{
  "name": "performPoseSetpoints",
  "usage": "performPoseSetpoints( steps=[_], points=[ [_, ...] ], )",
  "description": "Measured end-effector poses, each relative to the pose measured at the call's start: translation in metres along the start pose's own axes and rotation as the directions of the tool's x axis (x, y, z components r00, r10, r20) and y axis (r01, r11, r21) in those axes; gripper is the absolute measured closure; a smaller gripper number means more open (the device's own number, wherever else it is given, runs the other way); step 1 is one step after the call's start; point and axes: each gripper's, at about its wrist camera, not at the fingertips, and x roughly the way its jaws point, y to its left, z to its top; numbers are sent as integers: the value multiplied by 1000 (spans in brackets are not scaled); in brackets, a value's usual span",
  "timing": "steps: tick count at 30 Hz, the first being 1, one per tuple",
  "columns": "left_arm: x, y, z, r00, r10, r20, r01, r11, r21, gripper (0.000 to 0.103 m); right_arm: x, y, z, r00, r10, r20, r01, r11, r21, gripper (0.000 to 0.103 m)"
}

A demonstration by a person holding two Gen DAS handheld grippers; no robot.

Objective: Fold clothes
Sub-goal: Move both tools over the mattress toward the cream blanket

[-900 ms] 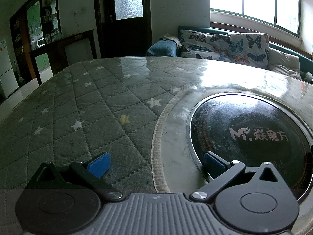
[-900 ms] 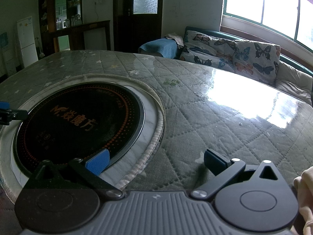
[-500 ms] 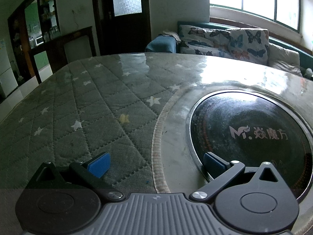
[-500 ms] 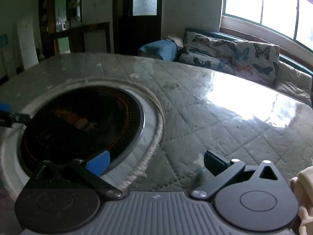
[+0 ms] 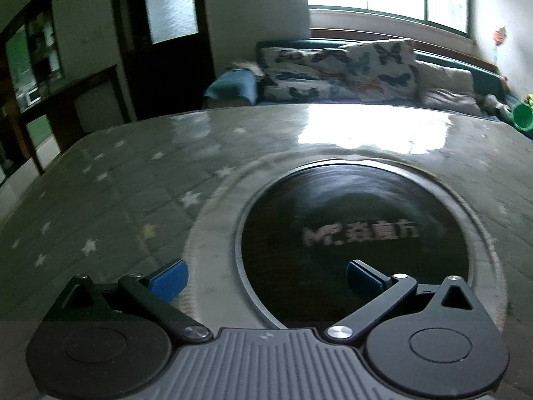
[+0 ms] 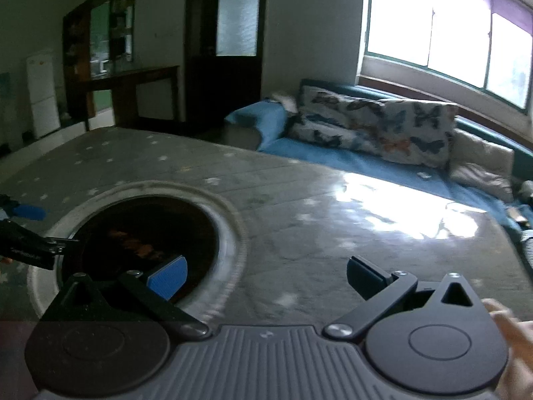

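**Both grippers open above a bare table, no garment in reach**

The left gripper (image 5: 265, 276) and the right gripper (image 6: 265, 275) hang side by side over a round table (image 6: 333, 220) whose quilted, star-printed cover lies under a glossy clear sheet. Each has its jaws spread as wide as they go, blue pads facing inward, and nothing lies between them; this is the stance of tools waiting to take hold, not of tools carrying anything. Both tilt down toward the tabletop, so the cameras look across it to its far edge.

At the table's middle sits a black built-in cooktop (image 5: 353, 233) in a pale ring. The left gripper is over its near rim; the right gripper stands off to the cooktop's right, and the tip of the left one shows at the left border of the right wrist view. A hand (image 6: 509, 330) appears at the right gripper's side.

No clothes lie on the visible tabletop. Where the garment to be folded is cannot be told from either view. Beyond the far edge stands a sofa (image 6: 333, 153) with butterfly-print cushions (image 6: 376, 126); the fabrics on it are too blurred to name. Folding looks not yet begun.
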Motion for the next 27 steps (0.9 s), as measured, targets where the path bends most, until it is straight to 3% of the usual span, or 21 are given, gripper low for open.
performPoseSetpoints(
  steps=[10,15,21,27],
  points=[
    [-1,-43,11,996,-92,-7,92,994,57,0,-36,-66,-20,979,-204,-5,204,979,30,1],
    [3,-70,24,992,-128,-12,129,987,97,0,-38,-93,-39,965,-257,-55,260,964,61,9],
    [10,-92,33,988,-153,-24,154,979,135,0,-37,-120,-56,958,-277,-77,284,952,111,20],
    [16,-100,41,986,-163,-26,165,976,141,0,-41,-132,-65,960,-271,-73,278,952,129,20]
  ],
)
